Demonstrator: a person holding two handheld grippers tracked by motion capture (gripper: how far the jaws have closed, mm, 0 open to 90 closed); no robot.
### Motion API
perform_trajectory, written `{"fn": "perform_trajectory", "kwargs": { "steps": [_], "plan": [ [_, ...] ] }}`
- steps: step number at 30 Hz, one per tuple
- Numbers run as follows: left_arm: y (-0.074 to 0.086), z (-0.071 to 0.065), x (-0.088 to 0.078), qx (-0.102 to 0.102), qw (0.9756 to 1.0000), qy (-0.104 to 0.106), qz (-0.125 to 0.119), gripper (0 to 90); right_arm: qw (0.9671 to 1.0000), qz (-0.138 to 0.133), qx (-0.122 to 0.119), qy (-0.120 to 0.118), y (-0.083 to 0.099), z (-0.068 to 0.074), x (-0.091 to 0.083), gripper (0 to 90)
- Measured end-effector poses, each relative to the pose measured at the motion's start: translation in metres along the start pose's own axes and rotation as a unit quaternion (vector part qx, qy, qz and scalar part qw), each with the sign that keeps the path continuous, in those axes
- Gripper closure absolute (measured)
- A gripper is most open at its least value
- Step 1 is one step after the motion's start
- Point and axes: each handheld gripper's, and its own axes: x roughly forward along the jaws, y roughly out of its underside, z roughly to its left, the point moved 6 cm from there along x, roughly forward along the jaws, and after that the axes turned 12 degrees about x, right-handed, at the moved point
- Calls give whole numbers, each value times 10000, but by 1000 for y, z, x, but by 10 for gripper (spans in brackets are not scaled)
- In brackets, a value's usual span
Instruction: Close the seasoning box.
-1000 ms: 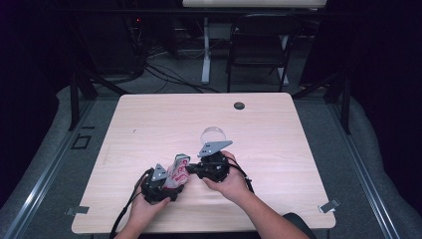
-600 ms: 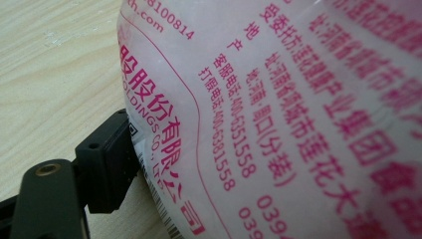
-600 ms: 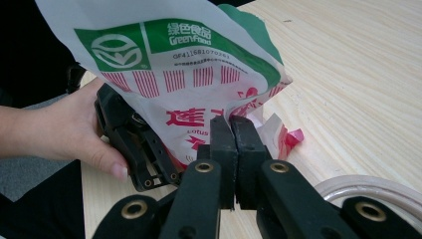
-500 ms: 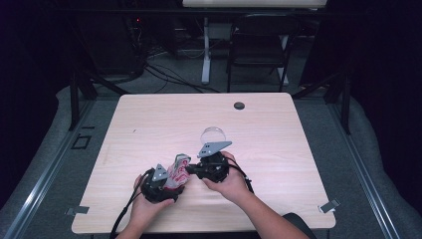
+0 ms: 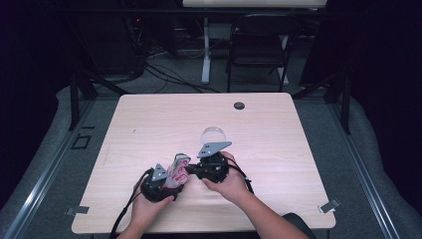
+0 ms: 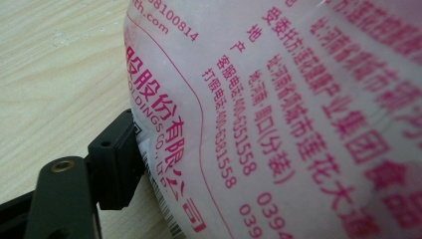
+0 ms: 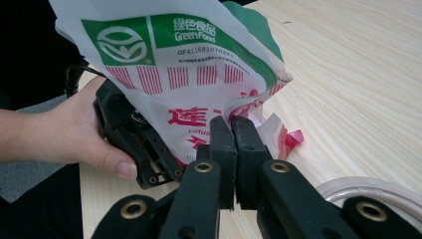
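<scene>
— High view first: where is your bag point(image 5: 177, 170)?

— Near the table's point(image 5: 278, 149) front edge, upright between your two grippers, with the glass bowl point(image 5: 213, 135) just behind.

— And your right gripper point(image 7: 233, 130)?

— Your jaws are pressed together, pinching the bag's torn edge.

— Your left gripper point(image 5: 158, 185)?

— One black pad lies against the bag's printed side; you seem to be clamping it, but the other pad is hidden.
</scene>
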Motion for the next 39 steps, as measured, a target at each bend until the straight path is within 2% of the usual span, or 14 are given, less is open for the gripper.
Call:
{"fn": "perform_trajectory", "kwargs": {
  "steps": [8,11,14,26,31,39],
  "plan": [
    [0,0,-1,-89,9999,-75,-34,327,10000,-21,5,13,0,-1,-1,886],
    [-1,0,-1,-78,9999,-55,-69,361,10000,-28,9,25,0,-1,-1,885],
    [-1,-1,-2,-6,9998,-145,-106,431,10000,-46,11,18,-1,-1,-1,885],
    [-1,-1,-4,32,9995,-261,-156,510,10000,-55,-5,2,-1,0,-1,886],
    [-1,0,-5,-33,9995,-217,-216,537,10000,-71,11,9,-1,-1,-2,885],
    [-4,0,-7,18,9996,-189,-199,574,9999,-106,17,-18,-2,-1,-3,880]
  ]
}}
